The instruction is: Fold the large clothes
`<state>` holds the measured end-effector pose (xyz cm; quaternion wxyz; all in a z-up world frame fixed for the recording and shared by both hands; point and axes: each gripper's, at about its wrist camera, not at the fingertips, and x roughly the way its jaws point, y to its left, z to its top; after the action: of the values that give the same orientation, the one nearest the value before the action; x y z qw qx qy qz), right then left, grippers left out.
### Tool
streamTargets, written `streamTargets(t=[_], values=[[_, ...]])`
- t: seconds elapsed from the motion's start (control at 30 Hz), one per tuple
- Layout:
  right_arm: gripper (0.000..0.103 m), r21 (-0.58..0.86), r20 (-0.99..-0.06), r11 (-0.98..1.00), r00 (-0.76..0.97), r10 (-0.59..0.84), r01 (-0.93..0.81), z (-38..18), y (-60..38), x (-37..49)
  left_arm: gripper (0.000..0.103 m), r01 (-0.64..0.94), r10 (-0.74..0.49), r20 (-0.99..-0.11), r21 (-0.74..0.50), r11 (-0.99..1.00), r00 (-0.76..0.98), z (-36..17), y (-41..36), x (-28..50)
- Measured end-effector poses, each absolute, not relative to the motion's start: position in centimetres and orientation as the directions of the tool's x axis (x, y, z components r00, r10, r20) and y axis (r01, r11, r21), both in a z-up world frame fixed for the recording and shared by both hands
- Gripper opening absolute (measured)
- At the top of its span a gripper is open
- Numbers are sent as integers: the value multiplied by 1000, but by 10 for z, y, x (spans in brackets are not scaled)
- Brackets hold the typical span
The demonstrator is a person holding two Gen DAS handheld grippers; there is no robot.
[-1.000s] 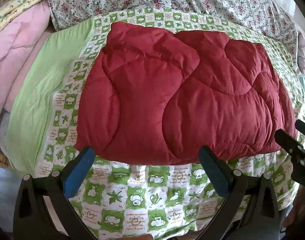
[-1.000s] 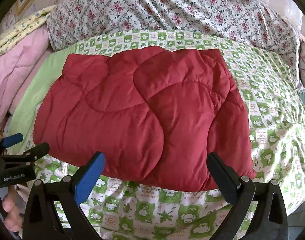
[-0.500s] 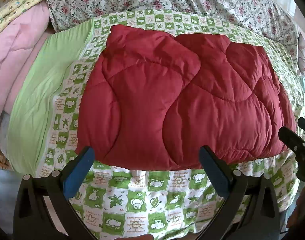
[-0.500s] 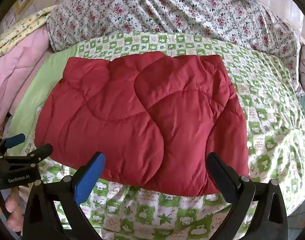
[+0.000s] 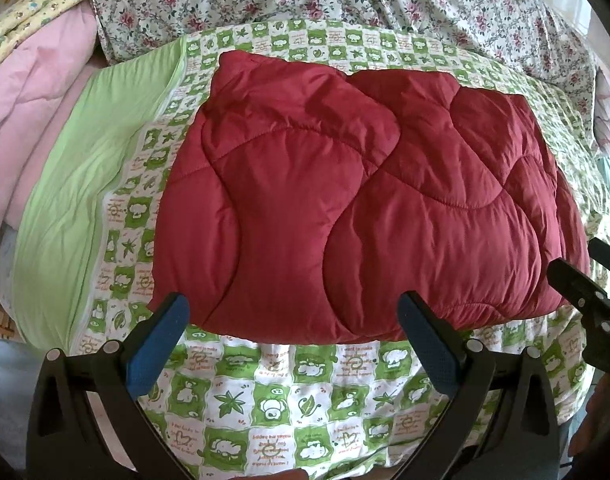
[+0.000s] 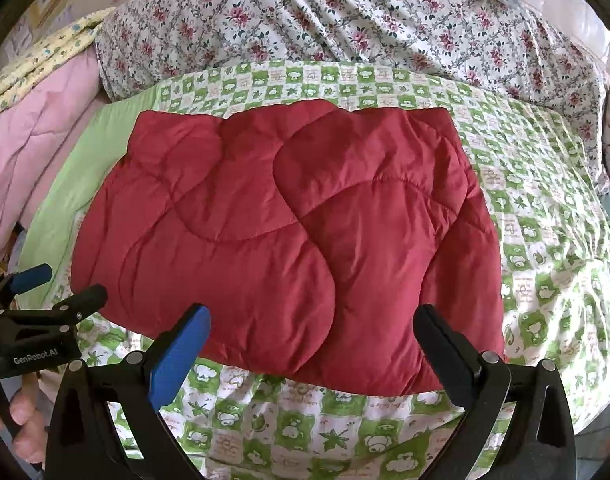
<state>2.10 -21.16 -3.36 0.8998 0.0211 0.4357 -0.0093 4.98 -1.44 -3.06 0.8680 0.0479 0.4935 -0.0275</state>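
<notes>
A dark red quilted padded garment (image 5: 345, 200) lies folded into a thick rectangle on the green-and-white checked bedspread (image 5: 265, 392). In the right wrist view the same red garment (image 6: 289, 240) fills the middle. My left gripper (image 5: 293, 320) stands open just short of the garment's near edge, holding nothing. My right gripper (image 6: 313, 332) is open too, hovering over the near edge, empty. The right gripper's tips (image 5: 577, 276) show at the right rim of the left wrist view. The left gripper (image 6: 37, 292) shows at the left of the right wrist view, with a hand below it.
A floral quilt (image 6: 345, 20) is heaped at the back of the bed. Pink bedding (image 5: 29, 112) and a yellow patterned blanket (image 5: 37, 12) are piled at the left, beside a plain light green strip (image 5: 81, 200). The bed's near edge drops off below the grippers.
Both grippers have drawn back slightly from the red garment, which sits a little farther away and lower in both views. The garment itself has not moved.
</notes>
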Motion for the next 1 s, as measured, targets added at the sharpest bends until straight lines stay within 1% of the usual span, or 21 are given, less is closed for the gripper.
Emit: streamTargets(t=[1.0], values=[[102, 37, -781, 999, 624, 9, 31, -31, -210, 19, 103, 94, 6, -857, 63, 994, 516, -26, -16, 47]])
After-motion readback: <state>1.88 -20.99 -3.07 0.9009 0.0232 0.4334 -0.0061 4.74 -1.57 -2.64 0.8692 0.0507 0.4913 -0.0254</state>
